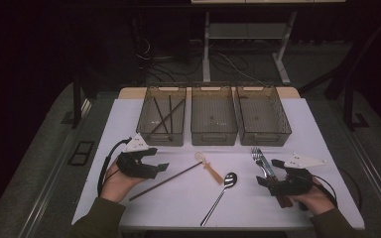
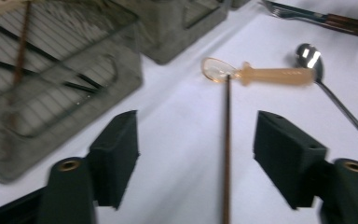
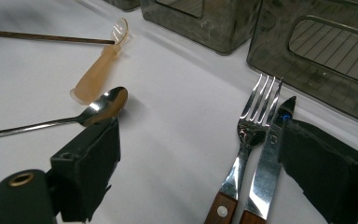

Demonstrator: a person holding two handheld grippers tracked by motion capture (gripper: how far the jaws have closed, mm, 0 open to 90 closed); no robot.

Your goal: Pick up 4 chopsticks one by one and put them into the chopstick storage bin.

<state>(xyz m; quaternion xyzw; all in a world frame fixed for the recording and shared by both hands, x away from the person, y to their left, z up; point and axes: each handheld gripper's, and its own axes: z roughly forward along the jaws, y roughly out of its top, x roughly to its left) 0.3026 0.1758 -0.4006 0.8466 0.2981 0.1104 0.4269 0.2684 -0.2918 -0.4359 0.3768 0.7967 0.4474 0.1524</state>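
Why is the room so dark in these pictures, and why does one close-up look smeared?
High view: light falls on the white table, the room behind stays black. Left gripper view: the bin is smeared with blur, while the chopstick between the open jaws stays sharper. Right gripper view: crisp, with glare on the fork, knife and spoon.
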